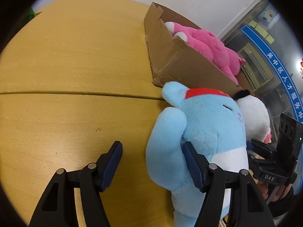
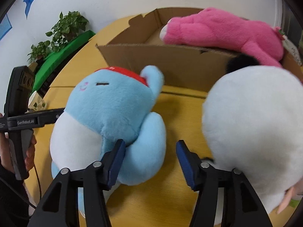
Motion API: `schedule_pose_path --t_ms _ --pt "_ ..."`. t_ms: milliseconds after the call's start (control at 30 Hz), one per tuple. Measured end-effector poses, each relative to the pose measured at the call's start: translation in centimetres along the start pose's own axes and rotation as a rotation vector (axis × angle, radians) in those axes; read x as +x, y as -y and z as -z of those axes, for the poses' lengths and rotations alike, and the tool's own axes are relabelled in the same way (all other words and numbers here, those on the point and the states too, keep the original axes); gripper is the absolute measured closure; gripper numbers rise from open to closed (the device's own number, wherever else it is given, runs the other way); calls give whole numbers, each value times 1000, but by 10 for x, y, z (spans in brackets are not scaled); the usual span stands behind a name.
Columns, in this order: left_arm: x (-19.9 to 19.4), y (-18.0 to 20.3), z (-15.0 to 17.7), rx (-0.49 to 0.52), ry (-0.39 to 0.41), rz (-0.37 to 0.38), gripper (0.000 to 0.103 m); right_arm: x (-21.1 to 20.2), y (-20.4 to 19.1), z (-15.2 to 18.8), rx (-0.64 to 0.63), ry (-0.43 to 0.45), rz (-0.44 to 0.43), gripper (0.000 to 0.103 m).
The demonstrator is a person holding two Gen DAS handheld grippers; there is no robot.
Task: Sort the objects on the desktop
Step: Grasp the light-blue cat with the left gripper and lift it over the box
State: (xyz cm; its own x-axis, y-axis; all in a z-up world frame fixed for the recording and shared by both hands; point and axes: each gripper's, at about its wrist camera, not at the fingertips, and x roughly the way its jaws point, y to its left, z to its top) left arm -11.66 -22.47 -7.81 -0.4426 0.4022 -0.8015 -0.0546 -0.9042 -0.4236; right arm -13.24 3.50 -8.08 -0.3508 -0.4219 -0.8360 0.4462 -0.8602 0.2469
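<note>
Left gripper [image 1: 152,154]: its two blue-padded fingers stand well apart above the yellow tabletop; nothing is clamped between them. The right-hand finger [image 1: 191,162] presses into the side of the blue plush toy, the left-hand finger hangs over bare wood.
Right gripper [image 2: 150,156]: fingers spread wide, nothing between them but table. One finger [image 2: 117,160] touches the blue toy's rounded limb, the other sits just beside the white plush toy.
Blue plush toy [image 2: 106,113]: lies on the table [image 1: 66,66] in front of the cardboard box, light blue with a white belly, a red band across its head and a small stitched face. It rests between the two grippers, near the table seam.
White plush toy [image 2: 253,132]: large and round, with a black tuft on top, on the table to the right of the blue one and against the front wall of the box; a pink patch shows at its lower edge.
Pink plush toy [image 2: 223,28]: lies lengthwise inside the box, a white-tipped paw over the rim.
Cardboard box [image 1: 170,56]: open-topped, torn flaps, standing on the far side of the table.
Background: potted green plants [image 2: 64,28] beyond the table's left edge, and a paper cup [image 2: 37,100] beside the left gripper's handle.
</note>
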Motion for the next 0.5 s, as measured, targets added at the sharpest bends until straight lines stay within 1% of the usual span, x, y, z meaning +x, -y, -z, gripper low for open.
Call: schedule_pose_path --t_ms 33,67,100,133,167,200,300,367,500 --pt "0 2 0 4 3 -11 38 3 -1 0 -2 -7 -12 62" --pt "0 4 1 17 5 -33 39 3 -3 0 -11 -5 -5 66" --pt "-1 7 2 31 6 -57 48 3 -6 0 -20 -4 2 68" --pt "-2 8 4 40 5 -61 62 1 -8 0 -29 3 5 69" --pt "-2 8 6 42 1 -61 69 -1 -10 0 -39 14 4 71" --pt "-1 10 7 44 -3 -61 72 -4 -12 0 -50 25 8 73" --pt "-3 12 10 45 -1 -85 74 -13 -19 -2 -88 63 28 79" --pt "-4 13 13 44 1 -93 74 -16 -21 -3 -102 76 36 81" --pt "-3 15 15 32 8 -84 74 -18 -21 -1 -118 83 47 81"
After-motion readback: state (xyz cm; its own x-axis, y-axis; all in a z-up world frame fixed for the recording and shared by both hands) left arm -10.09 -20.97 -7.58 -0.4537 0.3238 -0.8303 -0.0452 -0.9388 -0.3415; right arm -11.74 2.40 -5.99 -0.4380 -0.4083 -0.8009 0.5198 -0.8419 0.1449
